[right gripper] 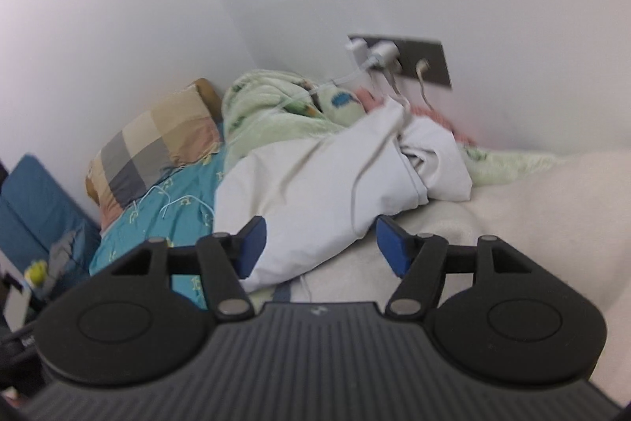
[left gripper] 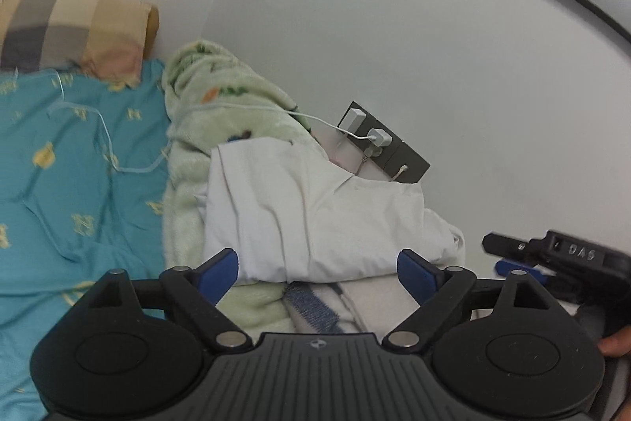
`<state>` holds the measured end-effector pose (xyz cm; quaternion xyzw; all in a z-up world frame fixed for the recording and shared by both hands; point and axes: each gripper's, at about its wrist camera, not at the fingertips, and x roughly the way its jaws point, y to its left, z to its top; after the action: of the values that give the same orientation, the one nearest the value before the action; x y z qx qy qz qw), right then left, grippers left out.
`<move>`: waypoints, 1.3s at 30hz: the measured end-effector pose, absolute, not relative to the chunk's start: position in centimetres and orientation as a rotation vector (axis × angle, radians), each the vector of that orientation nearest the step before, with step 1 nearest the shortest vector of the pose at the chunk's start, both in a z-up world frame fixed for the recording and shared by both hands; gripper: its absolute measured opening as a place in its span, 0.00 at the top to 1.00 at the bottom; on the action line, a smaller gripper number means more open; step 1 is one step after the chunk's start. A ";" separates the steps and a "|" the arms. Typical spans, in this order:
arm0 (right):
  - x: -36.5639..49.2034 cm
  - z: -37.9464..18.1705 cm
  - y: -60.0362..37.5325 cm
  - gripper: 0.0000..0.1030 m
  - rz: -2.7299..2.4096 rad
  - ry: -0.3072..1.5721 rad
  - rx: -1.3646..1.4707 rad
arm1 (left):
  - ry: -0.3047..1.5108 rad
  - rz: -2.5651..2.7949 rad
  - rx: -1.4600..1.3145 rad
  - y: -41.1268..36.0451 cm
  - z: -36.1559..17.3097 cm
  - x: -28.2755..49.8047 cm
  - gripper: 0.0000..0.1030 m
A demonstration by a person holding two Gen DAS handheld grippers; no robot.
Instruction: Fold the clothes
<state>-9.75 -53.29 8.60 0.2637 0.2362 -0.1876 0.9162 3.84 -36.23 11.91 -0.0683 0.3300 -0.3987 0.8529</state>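
A white garment (left gripper: pixel 315 208) lies folded in a heap on the bed (right gripper: pixel 493 216), against a pale green blanket (left gripper: pixel 205 97). Both the left claw (left gripper: pixel 317 273) and right claw (right gripper: pixel 321 247) hang released, empty, just before it.

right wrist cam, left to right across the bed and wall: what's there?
Blue mat → checked pillow → teal sheet → white garment → dark wall socket panel → cream blanket.
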 end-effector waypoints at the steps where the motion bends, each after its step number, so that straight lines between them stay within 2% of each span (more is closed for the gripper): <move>1: -10.3 9.1 -52.5 0.37 -0.379 0.477 0.518 | 0.660 -0.829 -0.116 -35.5 12.7 2.9 0.06; 5: -11.8 10.6 -49.6 0.35 -0.365 0.454 0.423 | 0.547 -0.798 -0.025 -33.0 15.5 -0.6 0.00; 7: -12.6 10.9 -48.1 0.23 -0.359 0.438 0.392 | 0.517 -0.786 -0.003 -31.8 16.4 -2.2 0.00; 9: -13.2 11.0 -46.8 0.17 -0.355 0.422 0.367 | 0.483 -0.771 0.018 -30.7 17.1 -3.8 0.00; 19: -16.8 10.2 -40.9 0.17 -0.368 0.369 0.248 | 0.418 -0.714 0.100 -26.7 17.2 -9.6 0.00; 31: -19.6 10.0 -35.1 0.17 -0.404 0.310 0.096 | 0.366 -0.653 0.083 -22.8 17.0 -12.9 0.00; 39: -20.1 9.4 -34.2 0.17 -0.409 0.306 0.144 | 0.342 -0.644 0.116 -22.2 17.1 -14.3 0.00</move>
<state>-20.07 -34.17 9.36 0.0713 0.1512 -0.2019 0.9650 -14.30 -22.20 17.11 0.0565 0.1674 -0.3147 0.9326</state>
